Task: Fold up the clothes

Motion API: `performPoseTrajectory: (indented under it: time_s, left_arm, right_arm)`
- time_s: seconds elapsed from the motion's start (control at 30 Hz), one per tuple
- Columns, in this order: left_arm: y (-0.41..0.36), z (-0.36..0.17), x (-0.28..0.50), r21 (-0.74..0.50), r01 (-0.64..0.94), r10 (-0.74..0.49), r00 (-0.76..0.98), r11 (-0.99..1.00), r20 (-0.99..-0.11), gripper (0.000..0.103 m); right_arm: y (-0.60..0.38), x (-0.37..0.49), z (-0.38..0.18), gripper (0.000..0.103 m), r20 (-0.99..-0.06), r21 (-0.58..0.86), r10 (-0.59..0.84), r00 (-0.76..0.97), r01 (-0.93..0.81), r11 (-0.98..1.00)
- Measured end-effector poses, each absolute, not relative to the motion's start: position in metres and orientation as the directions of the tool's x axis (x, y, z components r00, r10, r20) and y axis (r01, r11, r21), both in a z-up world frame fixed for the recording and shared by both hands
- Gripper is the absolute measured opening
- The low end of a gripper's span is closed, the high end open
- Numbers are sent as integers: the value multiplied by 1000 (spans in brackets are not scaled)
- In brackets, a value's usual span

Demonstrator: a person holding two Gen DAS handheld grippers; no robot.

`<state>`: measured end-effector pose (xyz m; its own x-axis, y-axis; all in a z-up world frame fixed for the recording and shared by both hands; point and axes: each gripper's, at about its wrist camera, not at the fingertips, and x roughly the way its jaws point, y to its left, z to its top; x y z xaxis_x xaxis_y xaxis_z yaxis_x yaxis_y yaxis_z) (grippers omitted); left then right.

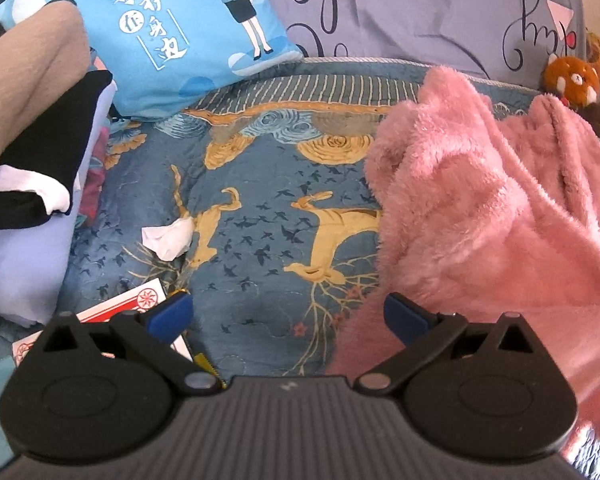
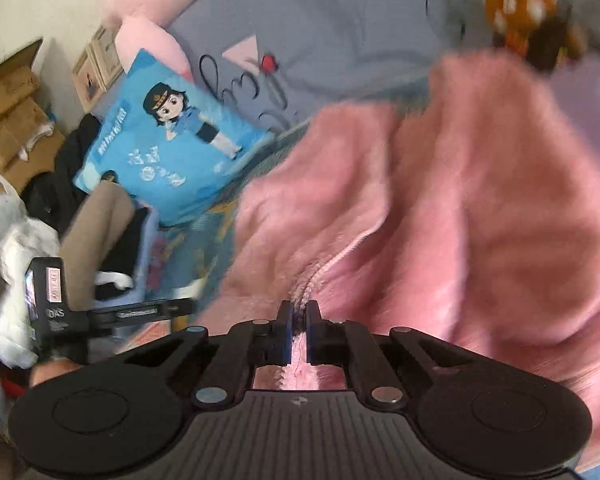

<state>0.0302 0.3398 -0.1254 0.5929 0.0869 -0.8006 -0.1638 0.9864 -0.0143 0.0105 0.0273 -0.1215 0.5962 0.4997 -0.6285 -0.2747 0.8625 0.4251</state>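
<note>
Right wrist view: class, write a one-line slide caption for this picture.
Right hand-held gripper shut on a seam of the pink fleece garment, lying on a bed beside a blue cartoon cushion.

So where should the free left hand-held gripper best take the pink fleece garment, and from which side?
Probably the near lower hem of the pink fleece garment, approached from its left over the bedspread. That edge lies flat and exposed beside the open left hand-held gripper; the right hand-held gripper already pinches a ridged seam.

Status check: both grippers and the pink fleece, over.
Right gripper shut on pink fleece garment at its edge. Left gripper open, empty, beside the fleece. Crumpled tissue on the bedspread.
</note>
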Motion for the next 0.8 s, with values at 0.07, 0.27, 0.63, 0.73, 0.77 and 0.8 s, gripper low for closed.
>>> performPoseTrajectory:
  time_s: [0.07, 0.27, 0.63, 0.73, 0.77, 0.8]
  left_arm:
    - [341, -125, 29, -21, -171, 86, 595, 985, -800, 103]
    - [345, -126, 29, -19, -190, 97, 586, 982, -805, 103]
    - [346, -127, 30, -15, -195, 103, 579, 981, -808, 103]
    - [347, -127, 29, -21, -195, 99, 580, 981, -808, 103]
    - [348, -127, 29, -22, -196, 98, 580, 980, -809, 103]
    - [348, -127, 29, -24, -196, 97, 579, 980, -809, 103]
  right_arm:
    - [16, 17, -128, 6, -735, 328, 405, 544, -237, 914]
    - [-14, 16, -173, 0, -896, 317, 340, 286, -127, 940]
    - [127, -33, -121, 55, -759, -110, 473, 448, -803, 585]
    - [174, -51, -143, 55, -771, -321, 411, 487, -854, 410]
    - [181, -53, -151, 55, -770, -361, 392, 504, -850, 383]
    - [188, -54, -159, 55, -766, -404, 368, 528, -840, 363]
